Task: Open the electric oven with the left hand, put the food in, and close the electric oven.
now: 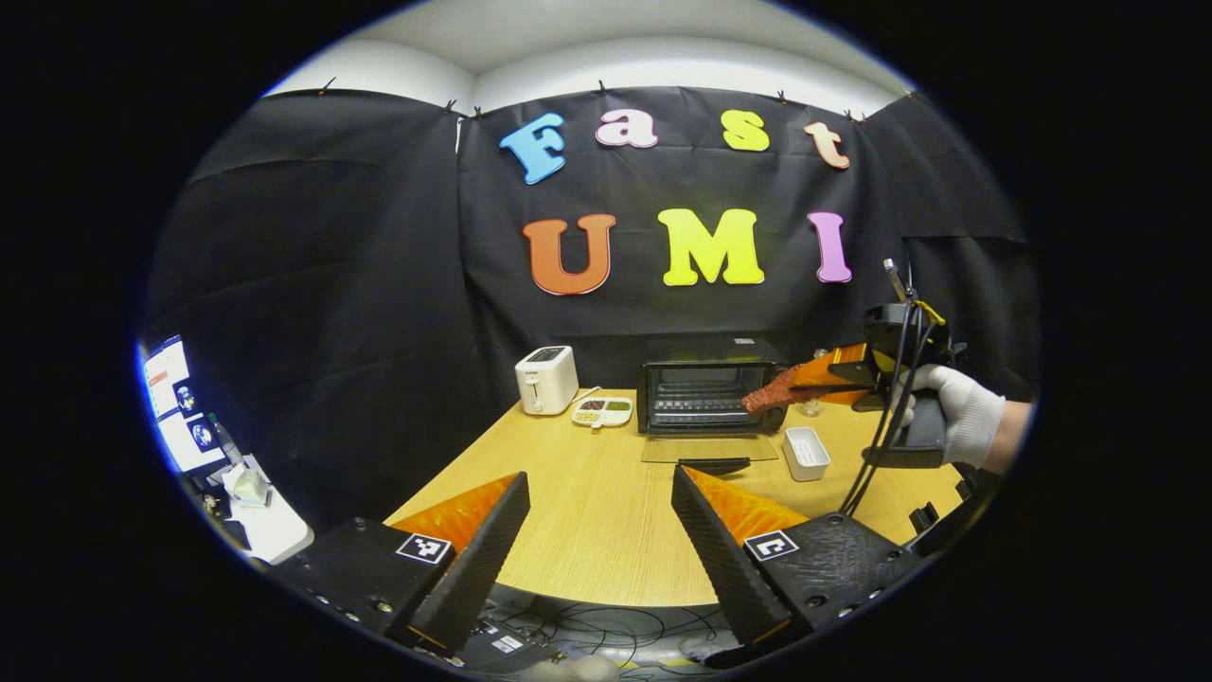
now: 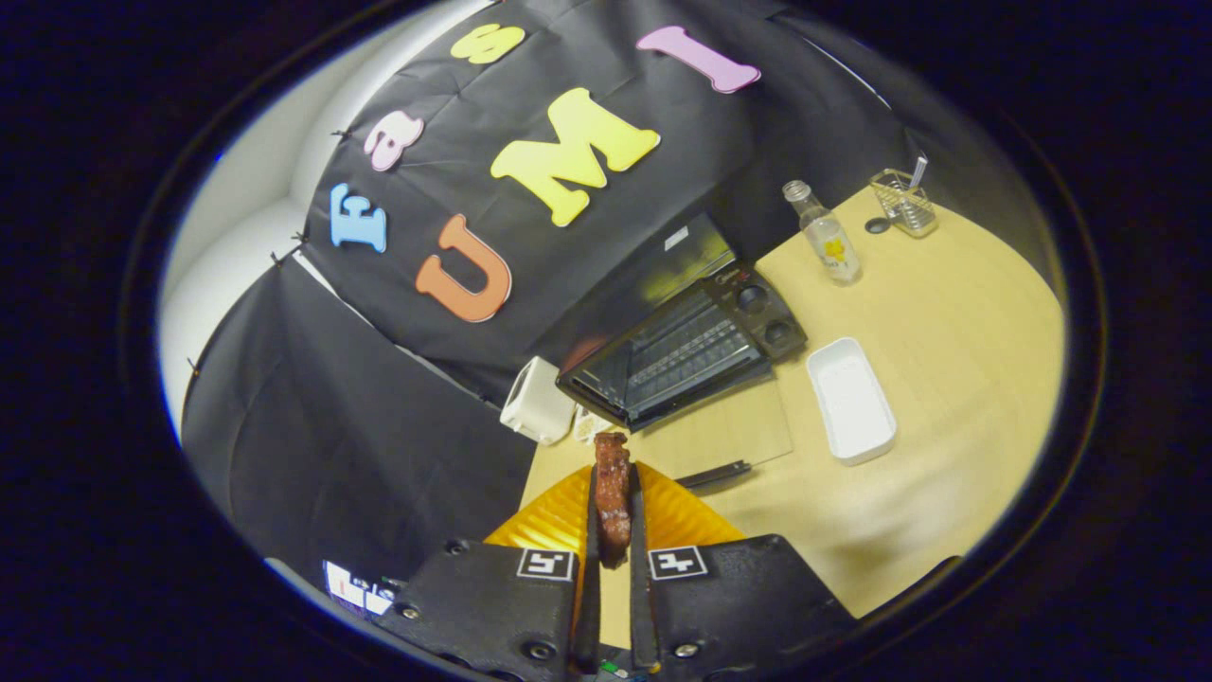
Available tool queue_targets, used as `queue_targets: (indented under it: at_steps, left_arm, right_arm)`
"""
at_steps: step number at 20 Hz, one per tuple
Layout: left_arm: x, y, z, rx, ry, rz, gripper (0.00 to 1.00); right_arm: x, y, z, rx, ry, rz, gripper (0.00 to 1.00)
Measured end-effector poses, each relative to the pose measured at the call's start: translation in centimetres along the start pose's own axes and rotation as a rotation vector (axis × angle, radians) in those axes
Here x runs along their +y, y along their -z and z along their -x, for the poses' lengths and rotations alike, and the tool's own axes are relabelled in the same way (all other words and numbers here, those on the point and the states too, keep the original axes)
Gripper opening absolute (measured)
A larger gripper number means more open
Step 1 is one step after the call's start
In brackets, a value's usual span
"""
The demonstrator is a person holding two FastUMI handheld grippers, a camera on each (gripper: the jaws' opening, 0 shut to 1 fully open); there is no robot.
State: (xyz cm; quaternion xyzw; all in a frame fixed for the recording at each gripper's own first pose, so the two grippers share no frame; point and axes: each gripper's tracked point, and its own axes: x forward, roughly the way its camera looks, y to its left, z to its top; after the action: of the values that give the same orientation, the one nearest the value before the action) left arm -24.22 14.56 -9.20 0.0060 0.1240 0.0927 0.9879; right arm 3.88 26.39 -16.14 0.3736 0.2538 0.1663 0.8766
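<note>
Right tool point(image 2: 613, 502) pinches meat strip point(image 2: 612, 493) before open oven point(image 2: 677, 355).

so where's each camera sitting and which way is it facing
Left gripper view: rides the left gripper, held back from the table, facing the open oven; its spread fingers show, plus the gloved hand holding the right gripper.
Right gripper view: rides the right gripper, tilted, above the table, looking down at the oven; its fingers pinch the food.
Shared: oven, white tray, toaster, food.
</note>
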Motion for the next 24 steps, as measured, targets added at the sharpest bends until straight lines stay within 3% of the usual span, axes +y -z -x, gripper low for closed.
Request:
queue_targets:
  at_steps: [1,7,14,20,24]
  left_arm:
    - [0.5,-0.2,-0.3,0.003,-0.005,-0.001,1.00]
    - [2.7,-1.9,-3.4,0.030,-0.044,-0.025,0.96]
    - [3.2,-2.9,-8.6,0.068,-0.070,-0.015,0.96]
    - [3.8,-2.9,-12.4,0.097,-0.080,-0.006,0.96]
    - [4.1,-2.2,-13.1,0.117,-0.086,0.008,0.96]
  right_arm:
    - [0.1,0.2,-1.5,-0.007,0.010,-0.022,0.16]
    - [-2.3,-0.9,-12.5,-0.093,0.087,-0.177,0.15]
    - [-5.0,-4.3,-23.4,-0.186,0.172,-0.219,0.16]
    - [-5.9,-7.9,-29.2,-0.274,0.227,-0.108,0.16]
    - [-6.9,-8.1,-32.0,-0.261,0.258,-0.071,0.17]
